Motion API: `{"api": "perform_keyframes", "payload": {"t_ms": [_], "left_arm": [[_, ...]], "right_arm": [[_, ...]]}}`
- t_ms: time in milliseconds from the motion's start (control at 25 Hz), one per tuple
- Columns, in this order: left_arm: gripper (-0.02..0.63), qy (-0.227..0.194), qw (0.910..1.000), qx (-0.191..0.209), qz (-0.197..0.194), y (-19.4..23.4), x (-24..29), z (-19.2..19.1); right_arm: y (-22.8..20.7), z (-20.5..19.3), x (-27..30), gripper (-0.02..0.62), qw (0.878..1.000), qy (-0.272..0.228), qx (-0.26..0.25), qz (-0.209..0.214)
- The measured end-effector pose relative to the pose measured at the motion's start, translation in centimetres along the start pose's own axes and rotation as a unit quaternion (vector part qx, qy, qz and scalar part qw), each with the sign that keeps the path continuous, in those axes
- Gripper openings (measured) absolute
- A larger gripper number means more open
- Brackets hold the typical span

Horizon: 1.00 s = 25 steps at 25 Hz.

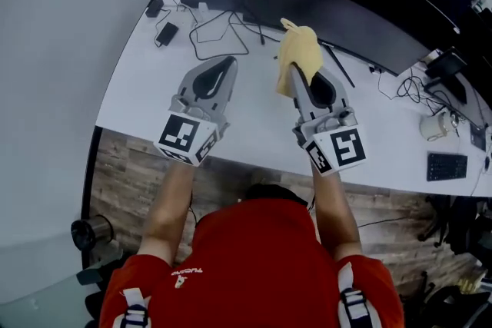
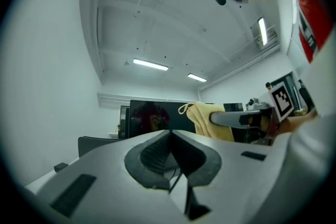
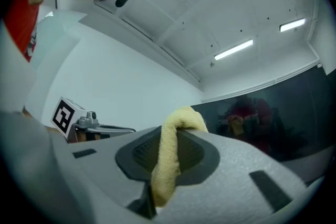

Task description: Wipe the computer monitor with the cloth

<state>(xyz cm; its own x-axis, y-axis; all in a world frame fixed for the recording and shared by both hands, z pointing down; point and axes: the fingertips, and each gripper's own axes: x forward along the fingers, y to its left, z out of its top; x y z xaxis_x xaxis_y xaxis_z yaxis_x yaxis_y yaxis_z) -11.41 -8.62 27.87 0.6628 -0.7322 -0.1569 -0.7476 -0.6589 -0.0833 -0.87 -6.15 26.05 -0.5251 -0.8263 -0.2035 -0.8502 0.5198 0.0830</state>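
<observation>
We pinched the soft yellow cloth [image 1: 298, 50] in our right gripper [image 1: 298, 81], above the white bench [image 1: 254, 127], near the wide dark monitor [image 1: 330, 11]. Our left gripper [image 1: 224, 64] was pressed together, empty. The wiping, we judged, was not yet started.

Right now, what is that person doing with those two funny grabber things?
A person in a red shirt stands at a white desk with a gripper in each hand. The right gripper is shut on a yellow cloth and holds it up in front of the big dark computer monitor. The cloth does not seem to touch the screen yet. The left gripper is shut with nothing in it and hangs above the desk.
</observation>
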Motion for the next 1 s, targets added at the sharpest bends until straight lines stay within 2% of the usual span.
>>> {"api": "perform_keyframes", "payload": {"t_ms": [200,440,680,1000], "left_arm": [[0.011,0.0,1.0,-0.003,0.003,2.6,5.4,-0.2],[0.011,0.005,0.9999,-0.002,-0.012,4.9,9.4,0.2],[0.011,0.013,0.999,-0.016,-0.039,7.6,12.1,0.8],[0.011,0.01,0.997,-0.006,-0.077,11.9,14.6,2.7]], "right_arm": [[-3.1,0.6,5.1,0.058,1.0,-0.006,-0.002,0.028],[-4.2,3.1,10.4,0.058,0.999,-0.02,-0.006,0.044],[-4.8,5.7,15.7,0.058,0.999,-0.007,-0.007,0.033],[-6.5,9.6,23.3,0.058,0.999,0.019,-0.048,-0.003]]}}
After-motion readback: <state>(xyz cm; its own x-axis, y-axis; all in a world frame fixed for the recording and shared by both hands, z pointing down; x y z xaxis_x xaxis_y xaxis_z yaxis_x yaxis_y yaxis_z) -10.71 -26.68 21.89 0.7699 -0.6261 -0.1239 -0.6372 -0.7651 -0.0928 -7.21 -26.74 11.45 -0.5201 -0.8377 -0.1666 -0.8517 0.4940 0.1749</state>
